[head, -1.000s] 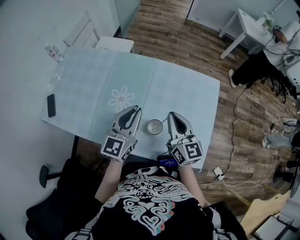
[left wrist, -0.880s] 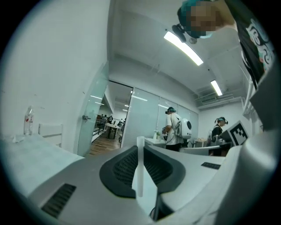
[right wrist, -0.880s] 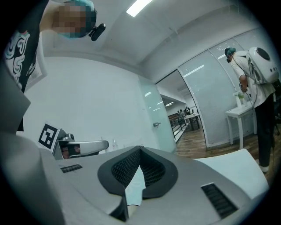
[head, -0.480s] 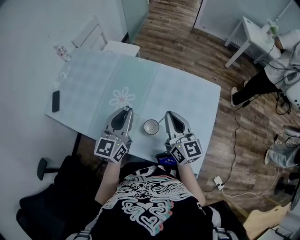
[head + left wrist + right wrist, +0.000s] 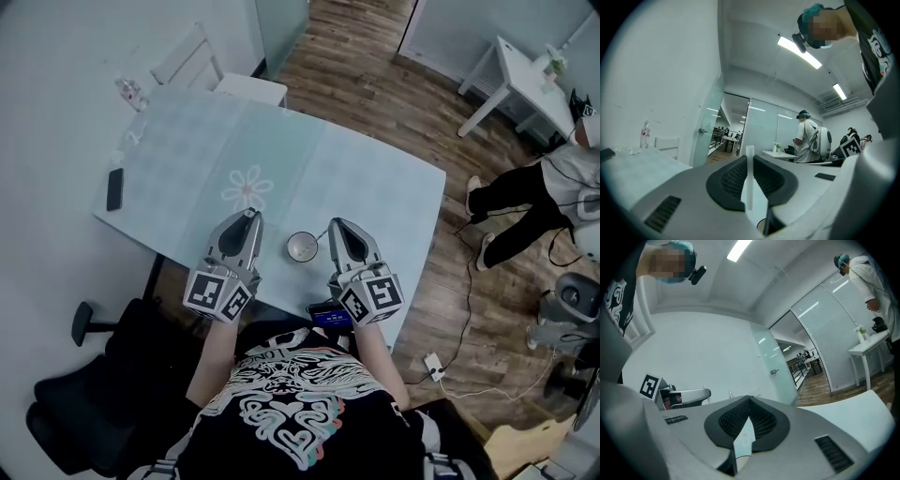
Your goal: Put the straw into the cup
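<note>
Ideally, the left gripper, clamped on the white straw, swings right above the cup, lowering it straight; the right gripper sits closed, empty.

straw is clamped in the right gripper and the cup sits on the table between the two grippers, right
No: the straw is clamped in the left gripper, as the left gripper view shows. The cup does sit on the table between the two grippers.
</note>
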A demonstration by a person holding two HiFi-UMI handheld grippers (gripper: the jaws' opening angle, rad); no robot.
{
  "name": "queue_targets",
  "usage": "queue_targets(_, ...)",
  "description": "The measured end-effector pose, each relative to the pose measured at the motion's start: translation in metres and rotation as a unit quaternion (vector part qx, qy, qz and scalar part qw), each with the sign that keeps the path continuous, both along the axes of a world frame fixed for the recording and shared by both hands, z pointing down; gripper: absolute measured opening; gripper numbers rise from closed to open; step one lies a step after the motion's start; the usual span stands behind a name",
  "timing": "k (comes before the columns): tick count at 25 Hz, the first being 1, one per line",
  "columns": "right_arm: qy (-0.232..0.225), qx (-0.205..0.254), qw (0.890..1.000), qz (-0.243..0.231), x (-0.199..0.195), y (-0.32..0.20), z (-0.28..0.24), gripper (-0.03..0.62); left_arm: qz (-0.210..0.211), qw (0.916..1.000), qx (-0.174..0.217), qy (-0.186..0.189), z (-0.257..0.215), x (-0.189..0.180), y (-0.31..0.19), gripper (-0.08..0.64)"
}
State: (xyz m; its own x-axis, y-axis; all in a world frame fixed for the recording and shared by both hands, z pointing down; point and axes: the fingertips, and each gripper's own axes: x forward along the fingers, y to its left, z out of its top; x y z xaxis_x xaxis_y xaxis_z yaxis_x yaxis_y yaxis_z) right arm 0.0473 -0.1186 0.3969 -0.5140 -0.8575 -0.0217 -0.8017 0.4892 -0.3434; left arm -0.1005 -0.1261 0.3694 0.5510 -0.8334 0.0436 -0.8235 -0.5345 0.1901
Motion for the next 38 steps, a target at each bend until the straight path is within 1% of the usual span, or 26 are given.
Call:
queue_targets(5, 0.002, -0.013, 1.000, -0.006, -0.001, 0.004, 0.007, 0.015, 0.004, 0.9999, -0.010, 0.010, 0.005, 0.003, 0.002, 0.054)
queue_targets(16, 0.013, -0.041, 0.999, 0.001, 0.009, 0.016, 0.028, 0.015, 0.017, 0.9984, -0.039, 0.037, 0.029, 0.012, 0.003, 0.054)
queue_targets(21, 0.016, -0.048, 0.999, 0.003, 0.013, 0.017, 0.032, 0.015, 0.016, 0.9978, -0.051, 0.040, 0.039, 0.013, 0.002, 0.054)
queue_targets(25, 0.018, -0.052, 0.998, 0.004, 0.014, 0.017, 0.037, 0.015, 0.011, 0.9970, -0.057, 0.051, 0.049, 0.010, 0.001, 0.054)
queue_targets(29, 0.021, -0.058, 0.998, -0.003, 0.013, 0.016, 0.042, 0.015, 0.010, 0.9965, -0.066, 0.051, 0.056, 0.012, -0.001, 0.054)
queue_targets(38, 0.019, -0.072, 0.997, 0.000, 0.022, 0.015, 0.051, 0.015, 0.011, 0.9957, -0.079, 0.048, 0.068, 0.020, -0.004, 0.054)
